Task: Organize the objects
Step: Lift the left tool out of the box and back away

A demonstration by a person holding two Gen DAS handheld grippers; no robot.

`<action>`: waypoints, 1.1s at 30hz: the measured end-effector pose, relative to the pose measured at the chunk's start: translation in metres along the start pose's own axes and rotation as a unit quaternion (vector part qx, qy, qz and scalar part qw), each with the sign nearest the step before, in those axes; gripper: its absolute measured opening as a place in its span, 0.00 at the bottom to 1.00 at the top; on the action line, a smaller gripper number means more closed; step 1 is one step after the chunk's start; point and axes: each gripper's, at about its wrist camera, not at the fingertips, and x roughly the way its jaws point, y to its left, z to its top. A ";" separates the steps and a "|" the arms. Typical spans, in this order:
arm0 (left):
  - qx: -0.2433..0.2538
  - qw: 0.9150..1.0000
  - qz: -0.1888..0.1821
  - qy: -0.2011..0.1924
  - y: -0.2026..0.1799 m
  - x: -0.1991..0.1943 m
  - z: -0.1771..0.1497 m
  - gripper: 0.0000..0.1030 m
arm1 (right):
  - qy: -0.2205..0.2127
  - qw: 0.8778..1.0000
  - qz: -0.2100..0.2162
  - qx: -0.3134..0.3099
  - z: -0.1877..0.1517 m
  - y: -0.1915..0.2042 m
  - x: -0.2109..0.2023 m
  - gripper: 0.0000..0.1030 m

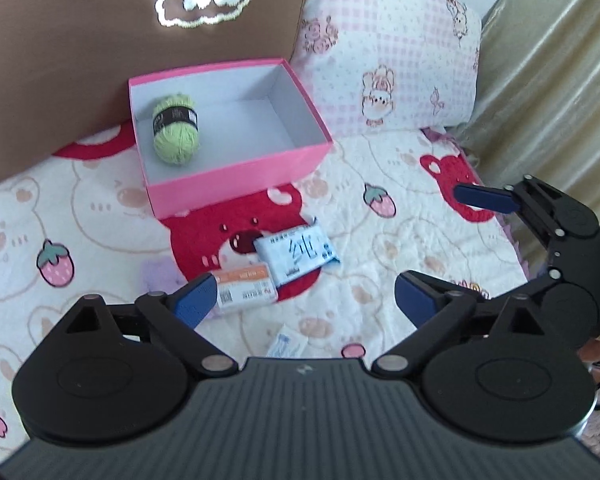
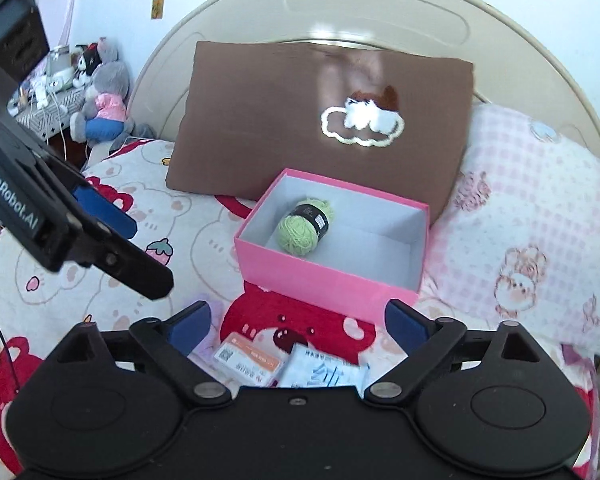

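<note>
A: Nearest the lens in the left wrist view, the left hand-held gripper (image 1: 302,300) stands spread wide with nothing between its blue pads.

B: And the right hand-held gripper (image 2: 298,322)?

A: Equally wide and empty, low in its own frame.

B: Where are the objects?

A: On the bed's bear-print blanket (image 1: 100,216). An orange-and-white packet (image 1: 246,286) lies just beside the left pad, touching a blue-and-white tissue pack (image 1: 296,254) at centre. A small white packet (image 1: 286,344) shows at the lower centre.

B: And the box?

A: The pink box (image 1: 236,184) sits open, above centre, with a green yarn ball (image 1: 175,128) in its left end. Behind it leans a brown pillow (image 1: 80,52), upper left; a pink checked pillow (image 1: 388,52), upper right.
</note>
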 end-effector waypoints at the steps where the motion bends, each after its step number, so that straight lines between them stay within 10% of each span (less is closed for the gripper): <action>1: 0.002 1.000 0.003 0.003 -0.001 0.000 -0.003 0.94 | 0.002 1.000 0.000 -0.002 -0.004 0.000 -0.002 0.94; 33: 0.022 0.998 0.002 0.055 0.005 0.036 -0.090 0.94 | 0.029 0.997 0.068 0.029 -0.099 0.040 0.007 0.94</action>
